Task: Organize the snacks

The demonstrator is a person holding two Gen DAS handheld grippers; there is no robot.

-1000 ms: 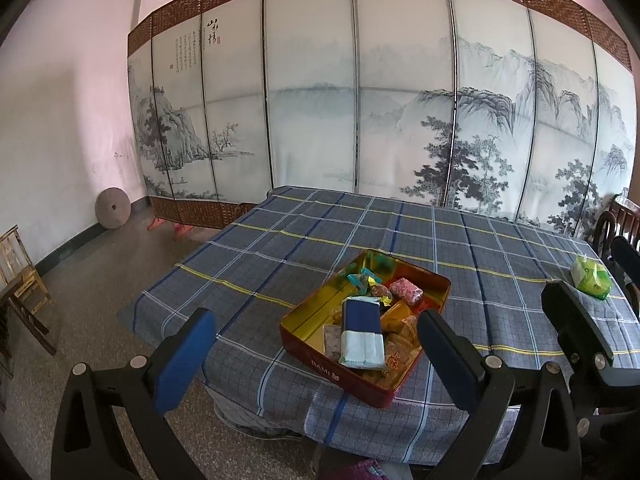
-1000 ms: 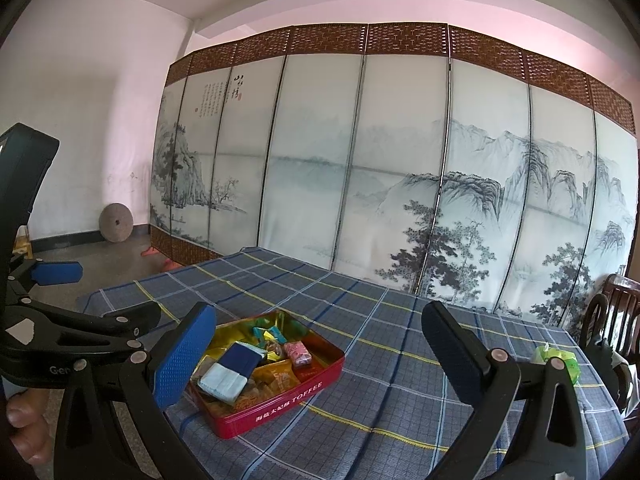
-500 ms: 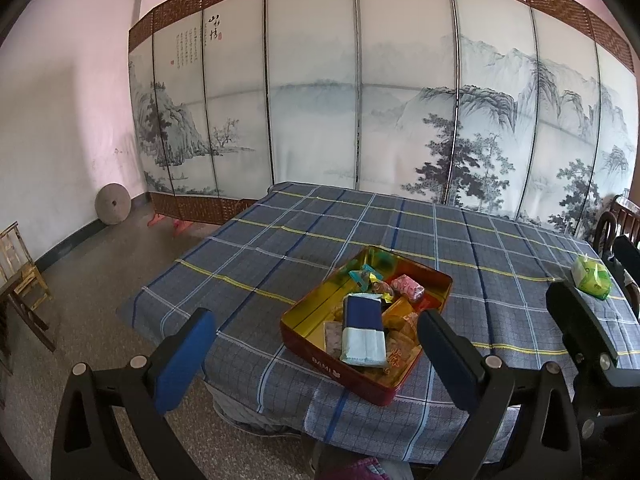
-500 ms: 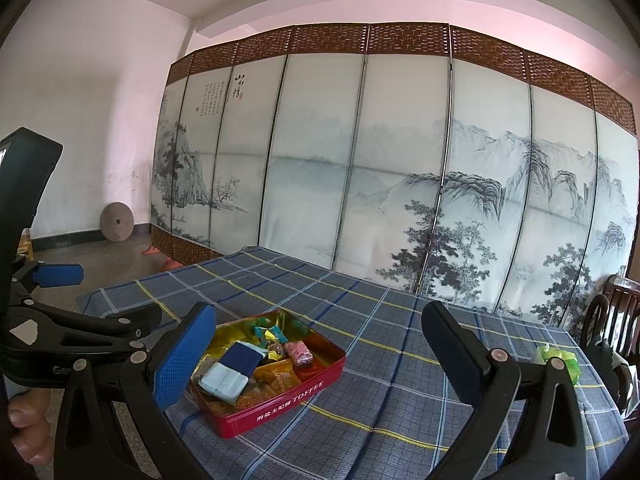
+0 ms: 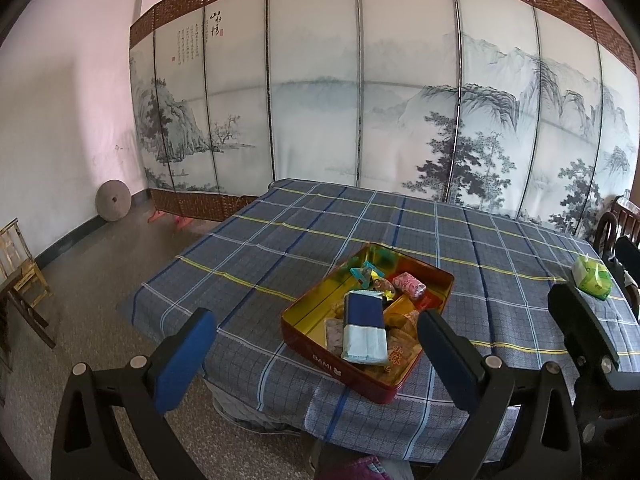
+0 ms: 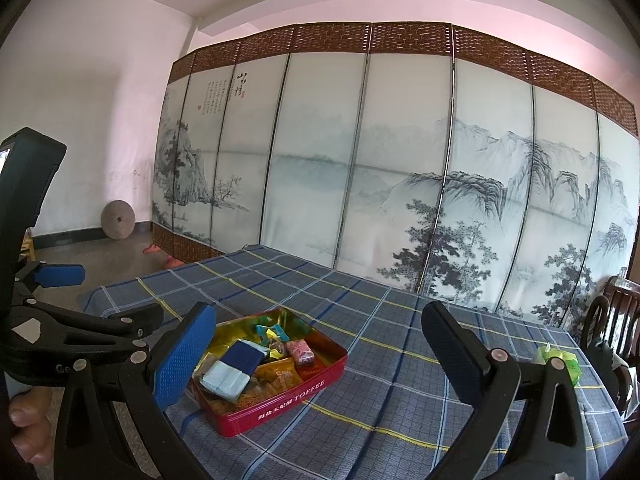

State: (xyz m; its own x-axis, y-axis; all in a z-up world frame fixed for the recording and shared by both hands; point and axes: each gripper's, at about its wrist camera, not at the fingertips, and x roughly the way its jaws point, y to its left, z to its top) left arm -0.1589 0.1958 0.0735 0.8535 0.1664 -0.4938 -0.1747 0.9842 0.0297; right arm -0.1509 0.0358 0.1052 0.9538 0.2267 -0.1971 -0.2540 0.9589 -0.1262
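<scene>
A red toffee tin with a gold inside sits near the front edge of the table and holds several wrapped snacks. A blue and pale packet lies on top, and a pink wrapped sweet lies at the tin's back. My left gripper is open and empty, held back from the table in front of the tin. My right gripper is open and empty, above the table to the tin's right. The left gripper also shows at the left of the right wrist view.
The table wears a blue checked cloth. A green packet lies at its right end, by a dark wooden chair. A painted folding screen stands behind. A bamboo chair stands at left.
Both views have shifted only slightly; the left gripper has crept a little nearer the tin. Both grippers stay open and nothing on the table has moved.
</scene>
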